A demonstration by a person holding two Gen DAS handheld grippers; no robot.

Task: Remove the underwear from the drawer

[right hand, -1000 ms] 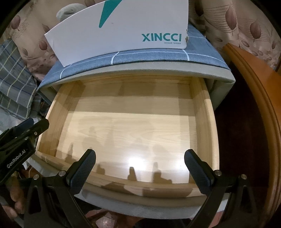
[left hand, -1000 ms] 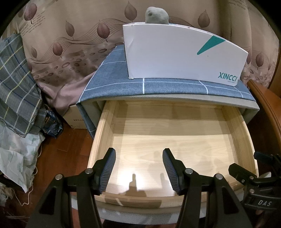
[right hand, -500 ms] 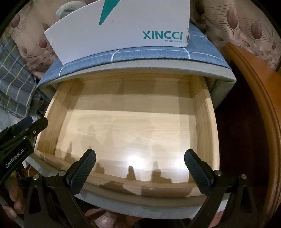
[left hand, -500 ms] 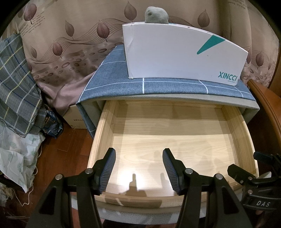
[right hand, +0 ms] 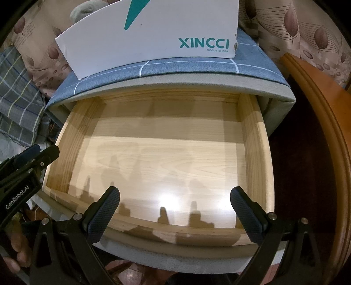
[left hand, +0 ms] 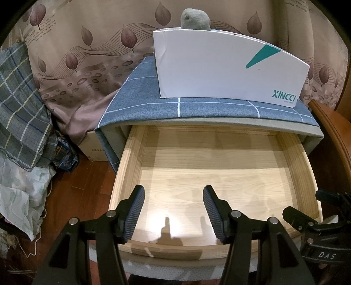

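You have no underwear in sight: the drawer (left hand: 219, 175) is pulled well out and its pale wooden floor is bare from the front lip to the back wall in both wrist views. Only the shadows of your tools fall on it. Whatever the drawer held is not there now, and where the underwear is you cannot tell from these views.

Your left gripper (left hand: 173, 210) hangs over the front of the drawer with its jaws apart and nothing between the ribbed pads. Your right gripper (right hand: 175, 210) stands wider open, also empty, over the same front edge; the two tools sit close side by side.

Behind the drawer, a white shoe box (left hand: 228, 70) rests on the grey-blue checked cloth (left hand: 140, 98) covering the cabinet top, with a grey soft lump (left hand: 194, 18) showing above it. A plaid fabric (left hand: 19, 105) is piled on the left, over the dark wooden floor (left hand: 83, 179).

The likely slip from here: if you reach in and close on nothing, you may scrape the pads on the drawer bottom. Moving both tools at once risks knocking them together, since they are so near. Pushing down on the open front lip could tip or jam the drawer.
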